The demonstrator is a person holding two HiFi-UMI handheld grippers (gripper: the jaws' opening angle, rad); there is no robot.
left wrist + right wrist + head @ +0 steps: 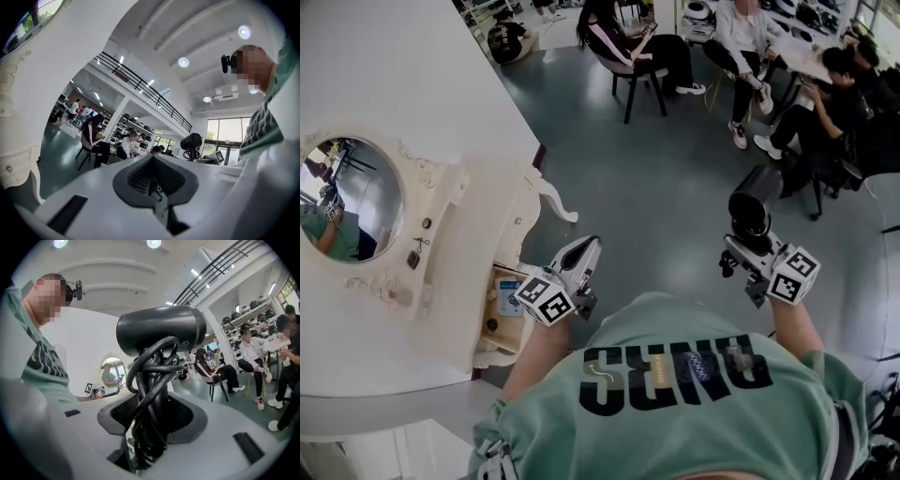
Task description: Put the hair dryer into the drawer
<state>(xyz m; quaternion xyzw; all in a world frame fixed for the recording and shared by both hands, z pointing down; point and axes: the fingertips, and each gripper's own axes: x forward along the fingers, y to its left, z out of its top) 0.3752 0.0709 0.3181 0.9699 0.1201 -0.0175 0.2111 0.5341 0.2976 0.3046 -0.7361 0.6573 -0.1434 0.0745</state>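
The black hair dryer (753,202) stands upright with its cord wound round the handle, and my right gripper (741,247) is shut on that handle. In the right gripper view the dryer's barrel (161,329) fills the middle above the right gripper (152,414). My left gripper (588,246) is held out in front of me, shut and empty, just right of the open drawer (508,302) of the white dressing table (478,216). The left gripper view shows the left gripper (152,180) with its pads together and the dryer (191,140) off to the right.
An oval mirror (347,199) sits on the dressing table at left. A blue item lies in the drawer. Several seated people, a chair (639,80) and a table (806,56) stand across the grey floor beyond the grippers.
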